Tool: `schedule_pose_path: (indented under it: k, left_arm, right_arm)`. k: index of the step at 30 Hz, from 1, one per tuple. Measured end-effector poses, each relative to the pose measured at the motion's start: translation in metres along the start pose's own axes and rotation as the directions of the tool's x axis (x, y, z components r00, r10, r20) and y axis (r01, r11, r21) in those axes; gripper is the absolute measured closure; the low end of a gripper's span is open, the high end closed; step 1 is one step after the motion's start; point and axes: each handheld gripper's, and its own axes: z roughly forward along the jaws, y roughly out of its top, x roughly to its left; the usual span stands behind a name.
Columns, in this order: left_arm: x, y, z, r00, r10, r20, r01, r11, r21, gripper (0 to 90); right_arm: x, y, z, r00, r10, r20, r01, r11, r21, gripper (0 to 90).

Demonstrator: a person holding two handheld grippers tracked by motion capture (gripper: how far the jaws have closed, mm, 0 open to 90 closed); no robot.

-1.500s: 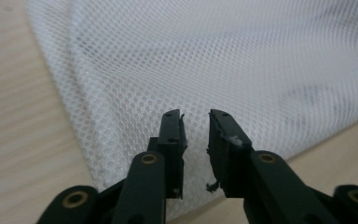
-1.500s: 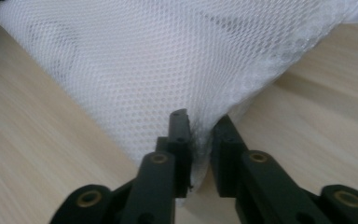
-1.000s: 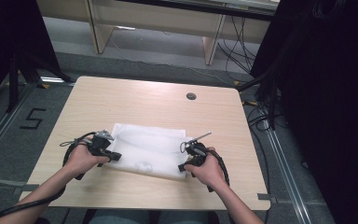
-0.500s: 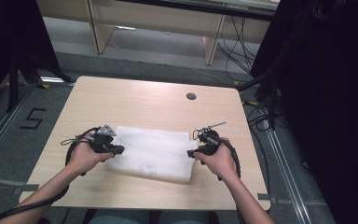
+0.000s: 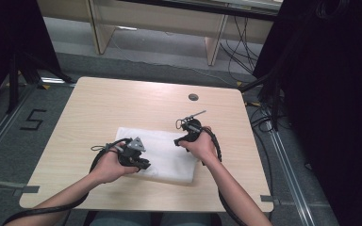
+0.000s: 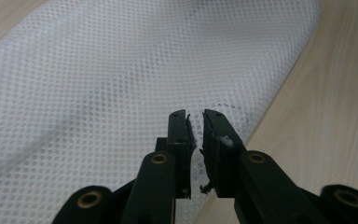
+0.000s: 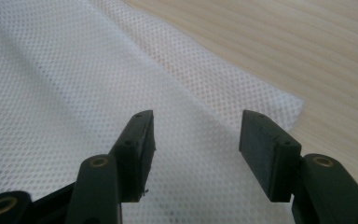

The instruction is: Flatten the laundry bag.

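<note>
A white mesh cloth (image 5: 162,155) lies folded on the near half of the worktop (image 5: 122,103), closer to the person than the middle, with a hand at each side of it. The left tool (image 6: 195,119) has its jaws a narrow slit apart over the cloth's edge; they have just been opening, a little mesh shows in the gap, and the pads no longer seem to pinch it. The right tool (image 7: 193,135) stands wide open above the cloth near a corner, its jaws having just parted too, nothing between them but mesh lying flat below. The fold looks just laid down, so I judge the step in hand is letting go cleanly. To do that well, each tool should open fully before it lifts, then rise straight up, since mesh snags on pads and could drag the top layer askew.
</note>
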Motion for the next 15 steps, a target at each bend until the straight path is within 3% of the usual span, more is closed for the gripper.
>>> schedule_pose_path:
  k: [3,5,6,7,10,11,12,13,14,15]
  left_arm:
    - [-0.001,0.001,0.004,0.9998,0.017,0.01,-0.017,0.9998,0.009,79.9]
    - [-0.005,0.001,0.009,0.9995,-0.022,0.022,0.022,0.9997,-0.011,79.7]
    - [-0.006,0.002,0.01,0.9996,-0.019,0.023,0.02,0.9996,-0.02,79.6]
    - [-0.005,0.003,0.009,0.9996,0.016,0.023,-0.017,0.9998,0.012,79.6]
    - [-0.01,0.003,0.014,0.9992,-0.016,0.037,0.016,0.9998,-0.011,79.2]
    - [-0.009,0.003,0.014,0.9992,0.007,0.04,-0.007,1.0,0.004,79.1]
    - [-0.009,0.003,0.015,0.9991,0.007,0.041,-0.008,0.9999,0.014,78.8]
    - [-0.01,0.003,0.016,0.9992,-0.004,0.04,0.003,0.9998,0.019,78.5]
    - [-0.009,0.002,0.016,0.999,0.006,0.044,-0.007,0.9997,0.025,78.5]
    - [-0.009,0.002,0.017,0.9992,0.007,0.039,-0.008,0.9995,0.03,78.4]
  right_arm:
    - [0.001,0.005,0.008,0.9999,0.012,-0.005,-0.012,1.0,0.018,43.5]
    - [0.0,0.009,0.014,1.0,-0.005,-0.008,0.005,1.0,0.016,42.4]
    - [0.0,0.011,0.016,1.0,-0.003,-0.004,0.003,1.0,0.022,41.4]
    - [0.002,0.012,0.017,0.9998,0.018,0.008,-0.019,0.999,0.032,40.9]
    - [-0.001,0.017,0.021,1.0,-0.001,-0.004,0.001,1.0,0.019,39.9]
    - [-0.001,0.017,0.022,0.9999,-0.012,0.007,0.012,1.0,0.013,38.8]
    - [0.001,0.018,0.022,1.0,0.001,-0.001,-0.001,1.0,0.02,37.7]
    - [0.002,0.019,0.025,0.9998,-0.017,-0.002,0.018,1.0,0.02,36.5]
    - [0.004,0.019,0.025,0.9999,0.004,-0.01,-0.003,1.0,0.027,35.5]
    - [0.003,0.02,0.028,0.9997,-0.021,-0.012,0.021,1.0,0.013,33.7]
